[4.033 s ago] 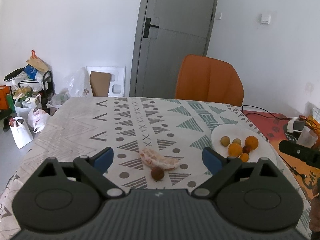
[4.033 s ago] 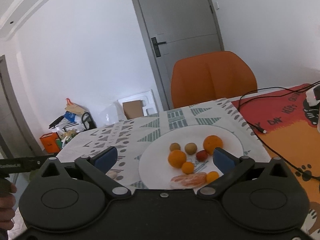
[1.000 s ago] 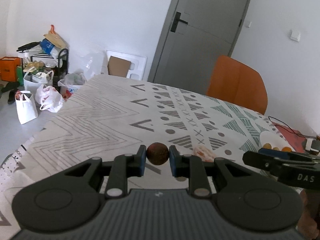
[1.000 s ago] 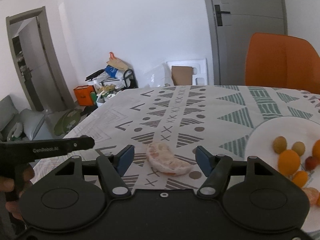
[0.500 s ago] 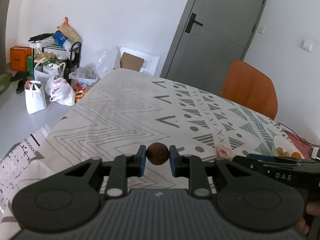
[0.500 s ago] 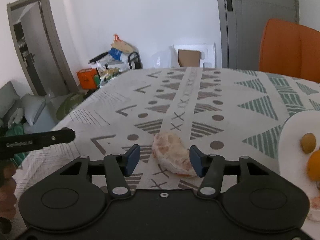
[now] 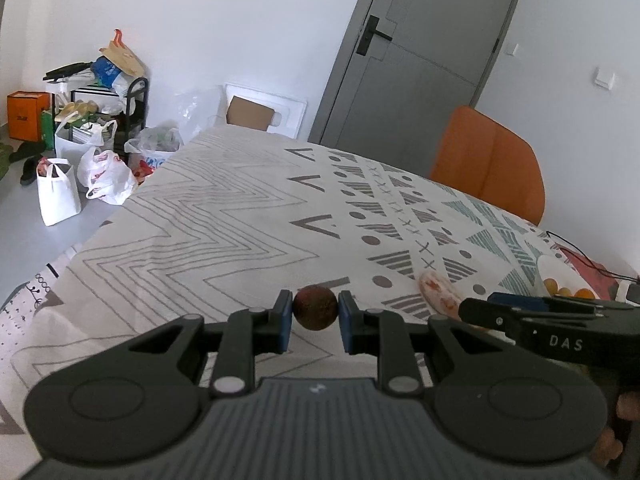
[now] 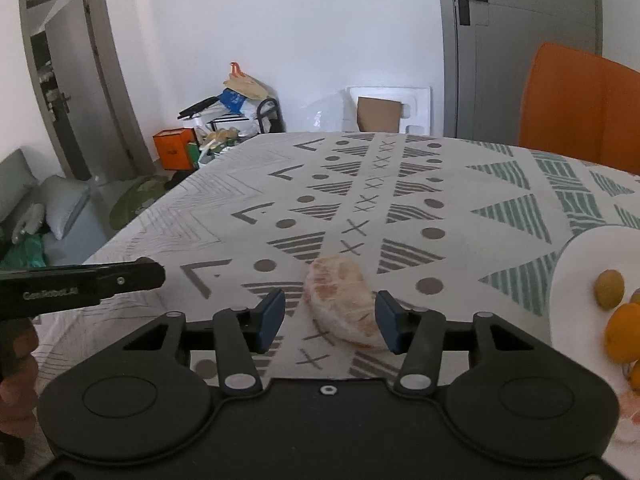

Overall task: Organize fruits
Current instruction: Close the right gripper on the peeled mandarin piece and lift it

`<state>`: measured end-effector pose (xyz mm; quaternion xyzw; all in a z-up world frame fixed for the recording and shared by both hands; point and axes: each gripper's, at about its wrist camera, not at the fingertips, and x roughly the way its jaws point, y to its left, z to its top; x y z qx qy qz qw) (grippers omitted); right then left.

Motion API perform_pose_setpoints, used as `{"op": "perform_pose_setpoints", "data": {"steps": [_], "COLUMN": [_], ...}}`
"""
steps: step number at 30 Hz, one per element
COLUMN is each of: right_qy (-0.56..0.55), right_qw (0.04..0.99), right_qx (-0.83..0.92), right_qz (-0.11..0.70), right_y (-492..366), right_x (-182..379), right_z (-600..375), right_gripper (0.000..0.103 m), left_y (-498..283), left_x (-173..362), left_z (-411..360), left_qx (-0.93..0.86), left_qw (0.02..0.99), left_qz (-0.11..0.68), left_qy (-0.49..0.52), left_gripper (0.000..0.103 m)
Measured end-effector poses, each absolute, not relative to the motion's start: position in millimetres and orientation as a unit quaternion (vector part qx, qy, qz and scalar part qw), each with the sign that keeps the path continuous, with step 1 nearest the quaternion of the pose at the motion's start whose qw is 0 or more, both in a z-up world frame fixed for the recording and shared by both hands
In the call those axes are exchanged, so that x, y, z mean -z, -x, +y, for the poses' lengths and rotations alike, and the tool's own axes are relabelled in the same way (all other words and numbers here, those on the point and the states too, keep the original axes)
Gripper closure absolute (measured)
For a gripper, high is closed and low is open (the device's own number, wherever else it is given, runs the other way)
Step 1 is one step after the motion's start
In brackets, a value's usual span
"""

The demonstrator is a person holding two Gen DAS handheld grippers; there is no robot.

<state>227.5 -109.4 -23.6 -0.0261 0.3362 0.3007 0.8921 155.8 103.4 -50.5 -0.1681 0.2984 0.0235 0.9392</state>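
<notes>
The left gripper (image 7: 315, 314) pinches a small dark-brown round fruit (image 7: 315, 307) above the patterned tablecloth (image 7: 224, 216). The right gripper (image 8: 330, 320) has just been closing and stands partly open around a peeled citrus piece (image 8: 345, 300) on the cloth, right pad touching it, left pad apart. A white plate (image 8: 576, 280) of fruits sits at right, an orange chair (image 8: 580, 100) and grey door (image 8: 520, 40) beyond.

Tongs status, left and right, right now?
Left tongs: closed on the small round dark-brown fruit.
Right tongs: open, just been closing around the peeled pale-orange citrus piece; no firm grip yet.
</notes>
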Motion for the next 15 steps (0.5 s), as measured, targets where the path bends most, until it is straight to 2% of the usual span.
{"op": "perform_pose_setpoints", "data": {"steps": [15], "right_qy": [0.06], "right_qw": [0.889], "right_qx": [-0.296], "right_qz": [0.345], "right_y": [-251], "right_x": [38], "right_z": [-92], "right_gripper": [0.05], "left_y": [-166], "left_x": [61], "left_z": [110], "left_qx": [-0.027], "left_qw": [0.934], "left_qz": [0.309], "left_qy": [0.179], "left_gripper": [0.08]}}
